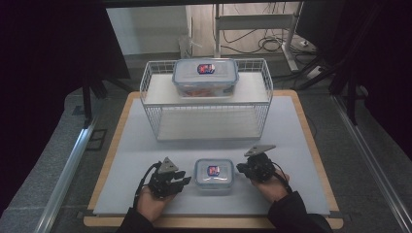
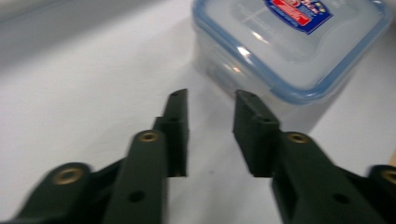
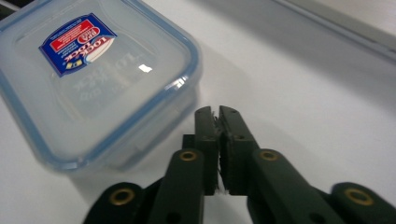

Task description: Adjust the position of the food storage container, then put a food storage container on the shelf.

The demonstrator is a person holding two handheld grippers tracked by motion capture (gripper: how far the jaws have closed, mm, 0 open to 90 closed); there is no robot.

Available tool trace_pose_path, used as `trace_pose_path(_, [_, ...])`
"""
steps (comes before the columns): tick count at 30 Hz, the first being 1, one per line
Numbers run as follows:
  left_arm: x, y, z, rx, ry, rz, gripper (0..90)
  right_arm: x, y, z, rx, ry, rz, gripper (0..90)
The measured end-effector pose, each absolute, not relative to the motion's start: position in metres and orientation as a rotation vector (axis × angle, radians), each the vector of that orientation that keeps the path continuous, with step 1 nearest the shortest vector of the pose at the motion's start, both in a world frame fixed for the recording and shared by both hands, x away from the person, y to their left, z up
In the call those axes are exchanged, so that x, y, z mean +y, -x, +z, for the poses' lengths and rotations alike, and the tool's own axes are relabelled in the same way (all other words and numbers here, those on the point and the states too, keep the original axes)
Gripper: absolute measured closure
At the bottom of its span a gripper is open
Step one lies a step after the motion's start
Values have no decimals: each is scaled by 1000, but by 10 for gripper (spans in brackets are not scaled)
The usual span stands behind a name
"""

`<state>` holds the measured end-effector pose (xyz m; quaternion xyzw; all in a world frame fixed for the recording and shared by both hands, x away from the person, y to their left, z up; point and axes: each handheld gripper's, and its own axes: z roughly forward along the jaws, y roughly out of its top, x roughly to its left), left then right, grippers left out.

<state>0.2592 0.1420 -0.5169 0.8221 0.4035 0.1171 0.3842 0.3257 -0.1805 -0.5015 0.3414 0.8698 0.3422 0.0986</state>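
Clear small container between grippers: left gripper at nine o'clock, jaws parted; right gripper at three, clenched empty.

A small clear lidded container with a blue seal rim and a red-and-blue label sits upright and closed on the bench's near edge. A larger matching container rests atop the white wire shelf.

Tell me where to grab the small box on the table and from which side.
Take the small box by its two short side walls, one gripper from each side: the left gripper and right gripper already flank it. It sits flat with its lid on, and looks too wide for one gripper's fingers, so pressing inward from both sides below the blue rim seems safest.
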Motion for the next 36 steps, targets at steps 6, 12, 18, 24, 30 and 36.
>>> trace_pose_path(6, [155, -248, -512, 1028, -2071, 376, 406, -196, -315, -496, 2558, -958, 1030, 698])
trace_pose_path(12, [165, -241, -514, 1036, -2058, 365, 223, -204, -306, -495, 2550, -944, 1075, 482])
trace_pose_path(18, [165, -234, -512, 1005, -2068, 418, 100, -207, -300, -494, 2521, -895, 1116, 296])
trace_pose_path(24, [166, -236, -517, 1008, -2070, 442, 64, -217, -294, -495, 2483, -933, 1135, 192])
trace_pose_path(30, [165, -236, -519, 986, -2067, 482, 50, -222, -296, -498, 2478, -975, 1165, 140])
trace_pose_path(36, [167, -240, -521, 975, -2032, 450, 35, -219, -296, -498, 2491, -976, 1171, 90])
